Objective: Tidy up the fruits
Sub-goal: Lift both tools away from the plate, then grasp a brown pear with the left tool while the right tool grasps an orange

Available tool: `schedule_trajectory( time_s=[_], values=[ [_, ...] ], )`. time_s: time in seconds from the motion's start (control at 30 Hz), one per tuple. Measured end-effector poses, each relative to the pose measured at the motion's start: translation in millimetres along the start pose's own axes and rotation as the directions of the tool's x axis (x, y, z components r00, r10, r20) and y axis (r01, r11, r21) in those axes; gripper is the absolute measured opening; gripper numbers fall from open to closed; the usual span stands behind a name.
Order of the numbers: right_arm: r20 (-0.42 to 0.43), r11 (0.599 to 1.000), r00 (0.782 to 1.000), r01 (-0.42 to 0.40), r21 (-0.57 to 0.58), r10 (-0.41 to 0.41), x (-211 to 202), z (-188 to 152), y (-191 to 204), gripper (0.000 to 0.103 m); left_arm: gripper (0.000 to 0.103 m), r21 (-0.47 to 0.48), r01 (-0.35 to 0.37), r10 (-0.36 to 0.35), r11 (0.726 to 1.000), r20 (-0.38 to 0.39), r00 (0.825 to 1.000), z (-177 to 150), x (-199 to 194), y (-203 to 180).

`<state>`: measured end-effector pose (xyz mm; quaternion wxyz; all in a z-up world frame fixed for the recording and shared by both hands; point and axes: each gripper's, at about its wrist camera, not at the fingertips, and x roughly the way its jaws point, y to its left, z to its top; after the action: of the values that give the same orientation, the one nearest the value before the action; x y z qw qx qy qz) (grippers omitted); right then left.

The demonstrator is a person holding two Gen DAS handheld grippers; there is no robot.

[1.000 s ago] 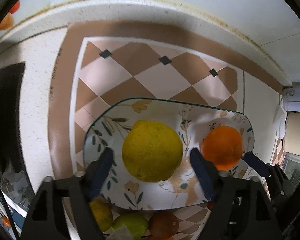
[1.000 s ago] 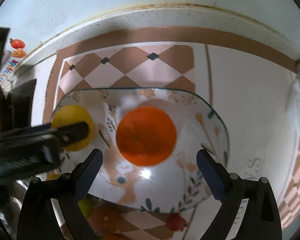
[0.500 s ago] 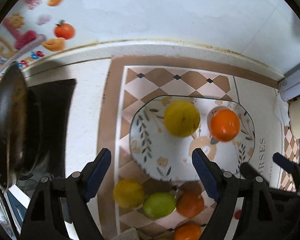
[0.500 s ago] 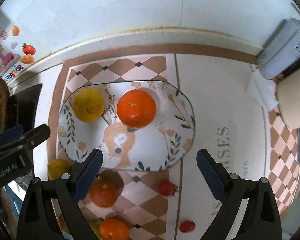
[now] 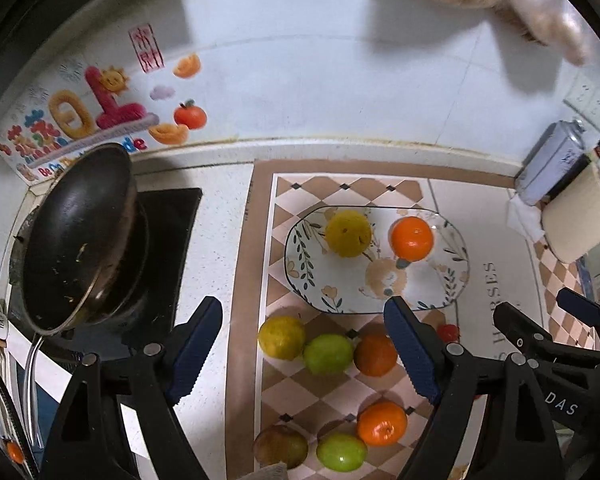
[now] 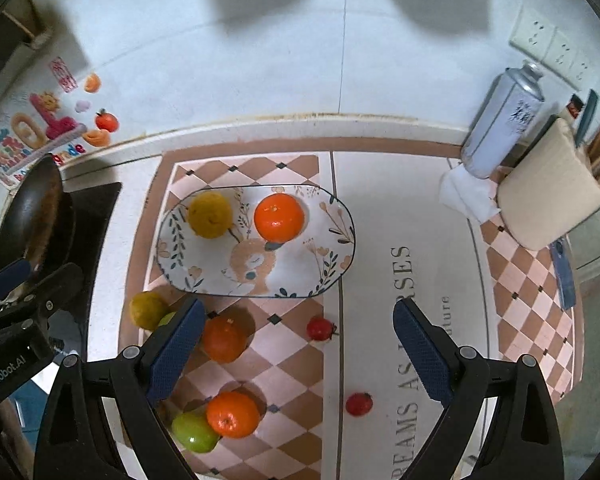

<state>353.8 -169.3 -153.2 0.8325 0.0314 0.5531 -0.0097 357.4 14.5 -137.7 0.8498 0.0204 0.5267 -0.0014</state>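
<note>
A floral oval plate (image 5: 454, 276) (image 6: 332, 252) lies on the checkered mat and holds a yellow citrus (image 5: 348, 233) (image 6: 209, 214) and an orange (image 5: 412, 238) (image 6: 279, 217). Below the plate, loose fruit sits on the mat: a yellow one (image 5: 281, 337), a green one (image 5: 328, 354), oranges (image 5: 374, 355) (image 6: 233, 414) and small red fruits (image 6: 321, 329). My left gripper (image 5: 306, 354) hangs open high above the loose fruit, holding nothing. Also empty, my right gripper (image 6: 300, 354) stands open above the mat.
A dark wok (image 5: 78, 240) sits on the black stove at the left. A spray can (image 6: 500, 120), a tissue and a beige block (image 6: 548, 188) stand at the right by the wall. Stickers cover the wall at the left.
Both grippers have risen and pulled back from the plate, still open. The yellow citrus and the orange stay on the plate, and the loose fruit below has come into view.
</note>
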Motion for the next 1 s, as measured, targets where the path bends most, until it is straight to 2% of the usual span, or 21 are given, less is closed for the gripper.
schedule_trajectory(
  time_s=[0.27,0.4,0.47,0.5,0.53,0.6,0.67,0.73,0.8,0.87,1.0],
  values=[
    [0.083,1.0,0.996,-0.015,0.011,0.014,-55,-27,3,0.097,0.083,-0.004,0.024,-0.024,1.0,0.06,0.998,-23,-41,0],
    [0.09,0.999,0.995,-0.041,0.014,0.04,-68,-38,4,0.097,0.083,-0.017,0.027,-0.026,1.0,0.063,0.998,-32,-49,3],
    [0.065,0.998,0.996,-0.06,0.015,0.059,-62,-45,6,0.097,0.084,-0.031,0.034,-0.033,0.999,0.049,0.998,-37,-47,8],
    [0.044,0.997,0.996,-0.074,0.018,0.073,-56,-49,6,0.097,0.094,-0.033,0.035,-0.034,0.999,0.036,0.999,-40,-45,10],
    [0.006,0.995,0.995,-0.098,0.025,0.098,-44,-55,6,0.097,0.097,-0.039,0.031,-0.03,0.999,0.016,0.999,-44,-39,14],
    [-0.059,0.989,0.988,-0.137,0.047,0.14,-22,-66,5,0.097,0.098,-0.049,0.027,-0.028,0.998,-0.014,1.0,-55,-30,17],
    [-0.157,0.975,0.964,-0.199,0.099,0.213,14,-82,5,0.097,0.098,-0.057,0.008,-0.012,0.998,-0.066,0.998,-71,-14,23],
    [-0.252,0.952,0.923,-0.254,0.169,0.291,54,-99,6,0.097,0.098,-0.068,-0.022,0.012,0.997,-0.132,0.991,-88,8,30],
    [-0.315,0.939,0.891,-0.268,0.216,0.326,85,-112,9,0.097,0.098,-0.081,-0.056,0.039,0.995,-0.194,0.98,-105,30,38],
    [-0.352,0.93,0.868,-0.275,0.245,0.349,112,-123,14,0.094,0.098,-0.108,-0.076,0.045,0.991,-0.268,0.962,-119,53,48],
    [-0.41,0.921,0.832,-0.28,0.269,0.373,145,-135,24,0.084,0.098,-0.18,-0.086,0.011,0.98,-0.379,0.925,-140,87,62]
  ],
)
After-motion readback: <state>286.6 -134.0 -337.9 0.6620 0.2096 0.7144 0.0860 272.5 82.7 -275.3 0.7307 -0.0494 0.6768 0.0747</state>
